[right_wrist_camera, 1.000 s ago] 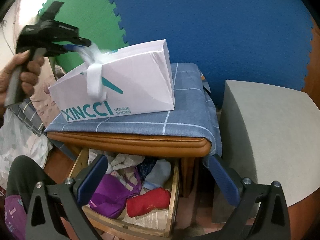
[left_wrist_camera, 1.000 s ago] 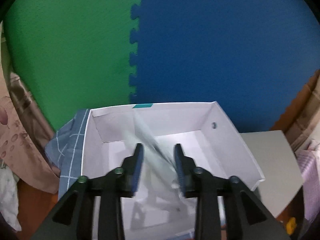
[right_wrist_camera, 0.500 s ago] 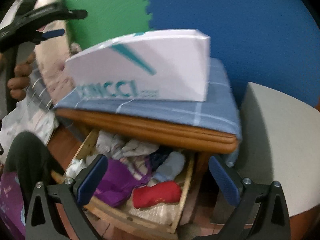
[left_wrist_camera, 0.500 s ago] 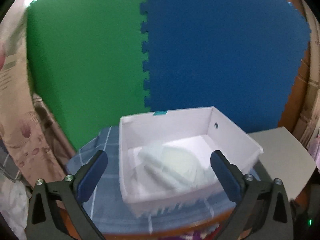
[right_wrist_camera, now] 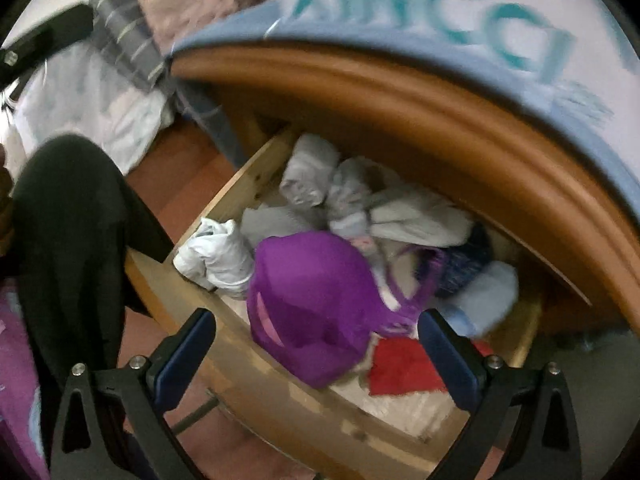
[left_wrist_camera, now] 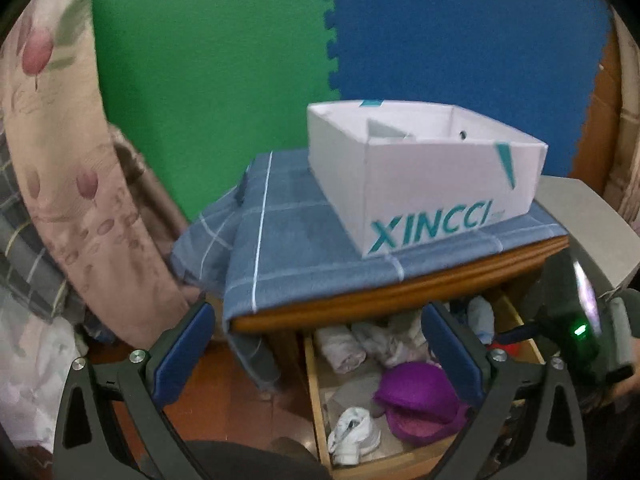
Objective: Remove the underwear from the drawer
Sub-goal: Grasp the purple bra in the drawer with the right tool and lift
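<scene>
The wooden drawer (right_wrist_camera: 280, 392) stands pulled out under the bedside table, full of rolled underwear. A purple bra (right_wrist_camera: 312, 312) lies in the middle, a red piece (right_wrist_camera: 404, 368) to its right, a white bundle (right_wrist_camera: 216, 256) to its left, grey and light blue rolls behind. My right gripper (right_wrist_camera: 316, 352) is open and empty, just above the purple bra. My left gripper (left_wrist_camera: 316, 352) is open and empty, held back from the table; the drawer (left_wrist_camera: 316, 392) and purple bra (left_wrist_camera: 420, 400) show low in its view. The right gripper's body (left_wrist_camera: 576, 328) shows at that view's right edge.
A white XINCCI shoe box (left_wrist_camera: 420, 176) sits on a blue checked cloth (left_wrist_camera: 288, 248) on the table top. Green and blue foam mats back the wall. A pink floral curtain (left_wrist_camera: 52, 160) hangs left. A grey board (left_wrist_camera: 588, 224) lies right. A person's dark leg (right_wrist_camera: 72, 240) is left of the drawer.
My left gripper opened, let white underwear drop into the shoe box, and pulled back and down. My right gripper moved down close over the drawer.
</scene>
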